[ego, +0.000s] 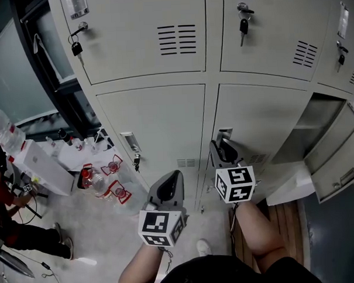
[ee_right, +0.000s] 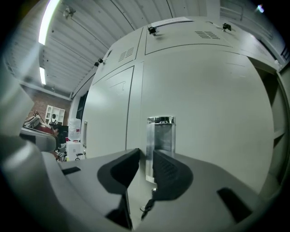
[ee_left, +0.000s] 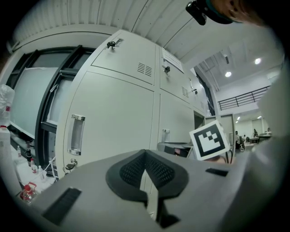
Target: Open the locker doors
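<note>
Right gripper [ee_right: 146,154] slightly spread, locker door handle [ee_right: 161,136] just ahead; left gripper [ee_left: 145,154] pressed together

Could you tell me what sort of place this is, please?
Probably a locker area in a workshop or lab: a bank of beige metal lockers, keys hanging in their locks, and bottles cluttering the floor beside them.

Dim, flat indoor light w/ ceiling strip [ee_right: 46,22] glaring; gripper views fisheye-warped, dark vignette at edges.
</note>
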Demonstrator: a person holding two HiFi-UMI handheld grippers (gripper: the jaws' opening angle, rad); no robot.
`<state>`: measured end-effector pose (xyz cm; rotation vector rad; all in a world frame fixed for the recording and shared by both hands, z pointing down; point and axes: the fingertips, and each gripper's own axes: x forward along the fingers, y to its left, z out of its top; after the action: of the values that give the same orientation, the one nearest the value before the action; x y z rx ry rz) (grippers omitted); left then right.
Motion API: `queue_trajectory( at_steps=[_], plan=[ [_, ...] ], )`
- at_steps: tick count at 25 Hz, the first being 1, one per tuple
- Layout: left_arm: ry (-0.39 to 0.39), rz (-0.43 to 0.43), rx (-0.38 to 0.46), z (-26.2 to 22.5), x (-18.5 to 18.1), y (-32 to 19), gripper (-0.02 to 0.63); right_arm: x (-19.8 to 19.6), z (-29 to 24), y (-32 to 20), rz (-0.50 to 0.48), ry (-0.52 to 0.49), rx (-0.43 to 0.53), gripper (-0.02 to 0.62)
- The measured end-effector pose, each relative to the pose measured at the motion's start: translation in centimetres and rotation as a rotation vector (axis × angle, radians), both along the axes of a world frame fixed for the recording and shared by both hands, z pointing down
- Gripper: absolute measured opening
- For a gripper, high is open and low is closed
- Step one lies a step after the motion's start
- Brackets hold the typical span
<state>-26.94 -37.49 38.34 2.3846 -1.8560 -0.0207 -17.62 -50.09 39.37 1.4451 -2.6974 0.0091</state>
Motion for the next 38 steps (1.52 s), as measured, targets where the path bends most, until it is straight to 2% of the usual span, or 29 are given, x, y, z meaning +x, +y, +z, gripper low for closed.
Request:
queue_trajectory(
  at_steps=[6, 16, 33, 38],
  plan=[
    [0.001, -0.004, -0.004, 0.1, 0.0, 0.5, 0.000, 0.1, 0.0, 0.3, 0.003, 0.008, -0.003, 0.094],
    [0.006, 0.010, -0.002, 0.0, 1.2, 2.8, 0.000, 1.0, 0.0, 3.7, -0.083, -0.003, -0.019, 0.095],
    [-0.017, 0.085, -0.001, -0.4, 6.0, 7.6, 0.000, 5.3, 0.1, 11.0, -0.315, -0.024, 0.014, 0.100],
    [-0.026, 0.118, 0.003, -0.6, 7.8, 8.5, 0.000, 6.9, 0.0, 12.6, -0.354, -0.029, 0.018, 0.101]
  ],
)
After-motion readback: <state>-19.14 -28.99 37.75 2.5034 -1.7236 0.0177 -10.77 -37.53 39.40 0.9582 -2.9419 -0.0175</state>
